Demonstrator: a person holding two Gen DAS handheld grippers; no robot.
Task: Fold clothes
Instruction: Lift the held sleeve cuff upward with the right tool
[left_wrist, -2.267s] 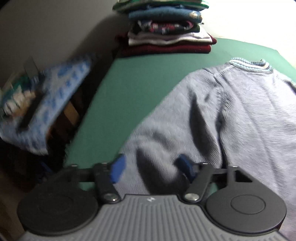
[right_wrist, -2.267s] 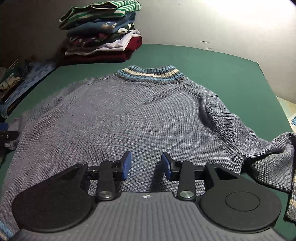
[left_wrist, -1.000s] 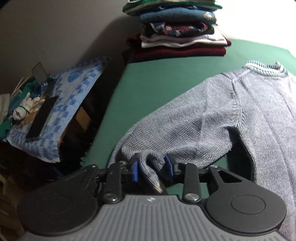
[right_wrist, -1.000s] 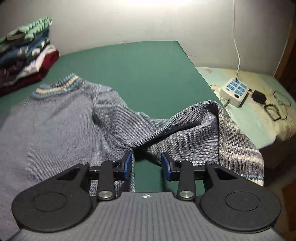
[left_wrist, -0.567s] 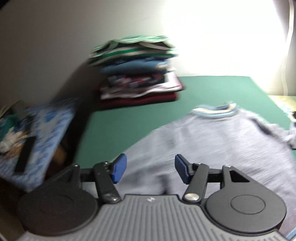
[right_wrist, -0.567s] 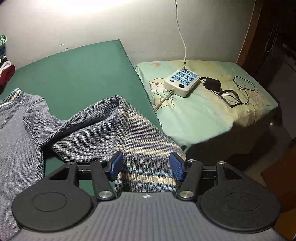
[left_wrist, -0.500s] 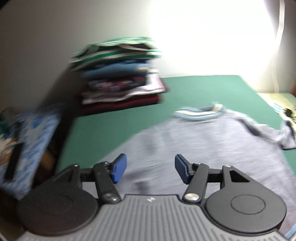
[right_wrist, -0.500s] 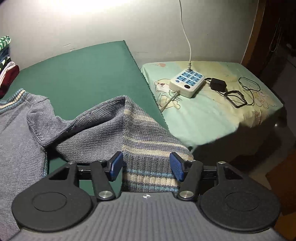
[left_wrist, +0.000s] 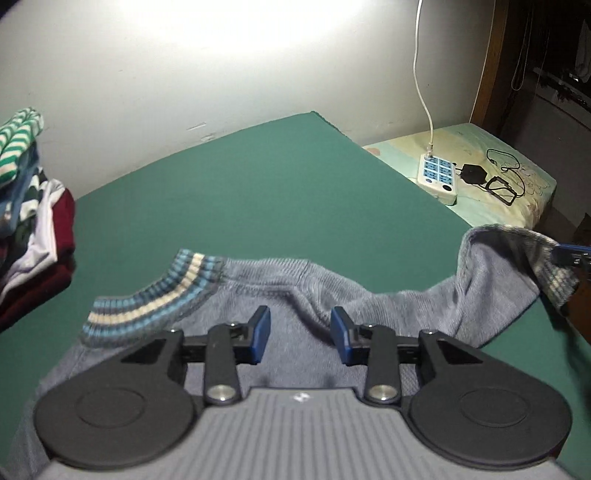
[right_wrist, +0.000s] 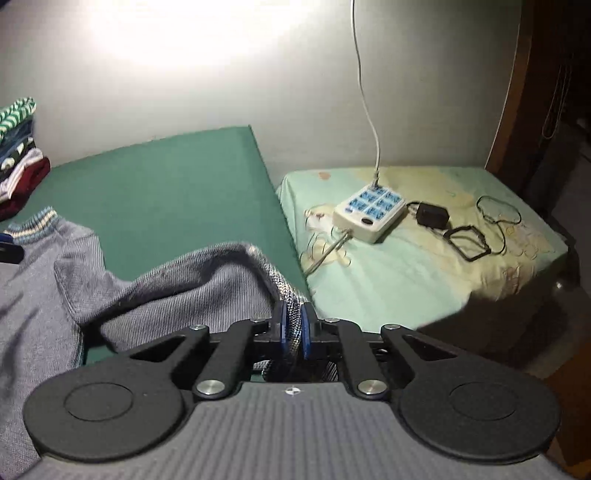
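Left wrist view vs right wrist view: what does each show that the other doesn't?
Only the left wrist view: the left tongs over the sweater near its shoulder, jaws closing, nothing pinched, and the lifted sleeve seen from the side.

Only the right wrist view: the right tongs shut on the striped cuff.

Both: the green table, striped collar, folded stack, power strip.

Green table (left_wrist: 258, 192) bears grey sweater (left_wrist: 295, 354); folded pile (left_wrist: 33, 206) beside.
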